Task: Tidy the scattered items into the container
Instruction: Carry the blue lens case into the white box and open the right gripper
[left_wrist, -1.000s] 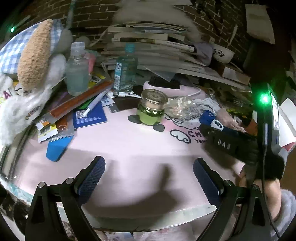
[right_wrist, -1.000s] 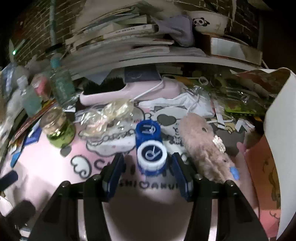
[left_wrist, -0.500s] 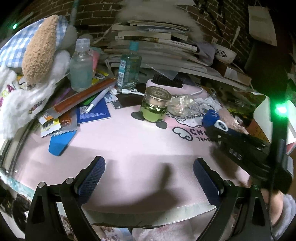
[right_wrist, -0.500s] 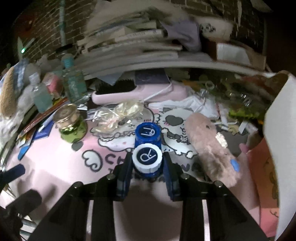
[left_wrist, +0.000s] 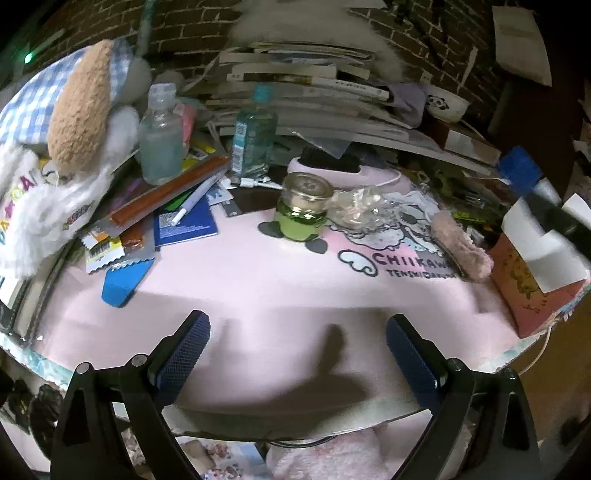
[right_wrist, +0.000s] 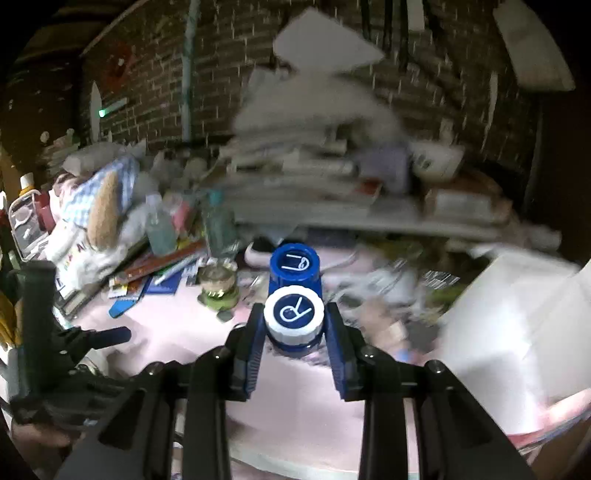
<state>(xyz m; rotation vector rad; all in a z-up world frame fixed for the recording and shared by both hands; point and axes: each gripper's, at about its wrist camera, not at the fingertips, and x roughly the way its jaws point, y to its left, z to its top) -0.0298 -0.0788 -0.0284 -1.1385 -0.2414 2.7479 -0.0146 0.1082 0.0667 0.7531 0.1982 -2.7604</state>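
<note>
While the pink tabletop (left_wrist: 258, 295) is a total mess around its edges, the contact lens case (right_wrist: 294, 295) is already clamped between the blue pads of the right hand-held gripper (right_wrist: 295, 332), held up off the surface with its white "R" cap nearest the camera and the blue "L" cap just beyond. In the left wrist view that same case is only seen as a blurry blue-and-white shape at the far right, above the pink box (left_wrist: 535, 280) with its white flap sticking up.

The left hand-held gripper (left_wrist: 295, 362) is spread wide with nothing between its pads, and it's hung low over the near edge of the tabletop.

Still left lying on the mat: a small green jar (left_wrist: 301, 214) with a gold lid near the middle, crinkled clear wrap (left_wrist: 354, 205) right beside it, and a fuzzy pink thing (left_wrist: 461, 247) near the box. Two clear bottles (left_wrist: 160, 136), snack packets (left_wrist: 162, 192) and a plush toy (left_wrist: 74, 122) are piled at the left, with stacked books (left_wrist: 314, 92) behind. Much of the right wrist view is smeared by motion blur.
</note>
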